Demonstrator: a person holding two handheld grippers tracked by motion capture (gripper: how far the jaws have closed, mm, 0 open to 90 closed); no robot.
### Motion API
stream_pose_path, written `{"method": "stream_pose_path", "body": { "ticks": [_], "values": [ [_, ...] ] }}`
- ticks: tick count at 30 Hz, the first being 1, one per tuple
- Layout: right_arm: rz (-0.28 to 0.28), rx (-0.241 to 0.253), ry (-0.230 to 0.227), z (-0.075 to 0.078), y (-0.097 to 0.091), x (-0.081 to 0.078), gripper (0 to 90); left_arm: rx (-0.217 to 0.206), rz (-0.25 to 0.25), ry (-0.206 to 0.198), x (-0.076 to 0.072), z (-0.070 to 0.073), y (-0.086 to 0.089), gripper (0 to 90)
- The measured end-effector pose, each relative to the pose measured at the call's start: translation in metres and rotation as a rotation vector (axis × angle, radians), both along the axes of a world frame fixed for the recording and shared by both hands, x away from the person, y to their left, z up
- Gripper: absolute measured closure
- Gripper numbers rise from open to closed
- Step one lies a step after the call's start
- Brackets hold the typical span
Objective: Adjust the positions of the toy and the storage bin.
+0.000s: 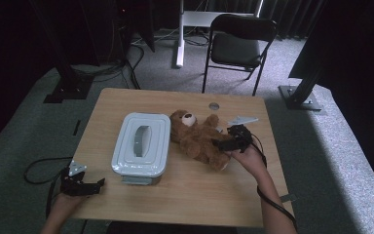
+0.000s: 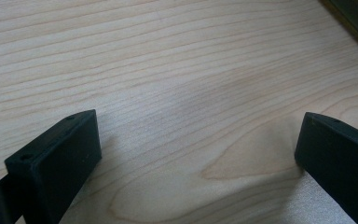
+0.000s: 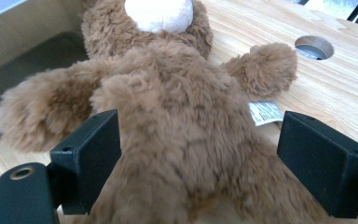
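Our right gripper (image 3: 196,158) straddles the teddy bear (image 3: 177,135), fingers wide, ready to clamp | left gripper (image 2: 196,154) idles wide over near-left worktop (image 2: 177,60) | lidded box (image 1: 141,144) waits left.

one teddy bear (image 1: 198,138), one lidded box (image 1: 141,144), two grippers (image 1: 85,185)

Your right gripper (image 3: 198,154) has matt black plastic jaws around a teddy bear (image 3: 177,116) of shaggy brown plush, with a paper-like tag (image 3: 265,113). The table (image 2: 191,70) looks like pale, smooth-grained wood; the lidded box (image 1: 141,144) looks smooth, faintly glossy
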State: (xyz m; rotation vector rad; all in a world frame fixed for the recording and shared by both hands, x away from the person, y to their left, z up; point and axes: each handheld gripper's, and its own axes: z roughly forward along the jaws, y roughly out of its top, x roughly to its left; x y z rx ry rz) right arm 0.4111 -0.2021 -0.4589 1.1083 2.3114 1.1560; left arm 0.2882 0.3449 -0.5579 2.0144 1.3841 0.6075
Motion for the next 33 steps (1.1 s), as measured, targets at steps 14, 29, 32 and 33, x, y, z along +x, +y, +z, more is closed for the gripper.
{"method": "stream_pose_path", "body": {
  "ticks": [14,29,32,33],
  "values": [
    [0.098,-0.032,0.138,-0.024,0.029,0.035,11.6,0.000,0.000,0.000,0.000,0.000,0.000,0.8],
    [0.132,-0.048,0.156,-0.044,0.036,0.027,11.9,0.000,0.000,0.000,0.000,0.000,0.000,0.9],
    [0.117,-0.048,0.135,-0.047,0.037,0.022,15.0,0.000,0.000,-0.001,0.000,0.000,0.000,0.9],
    [0.109,-0.046,0.127,-0.048,0.037,0.020,18.5,0.000,0.001,-0.001,0.000,0.000,0.000,0.9]
  ]
}}
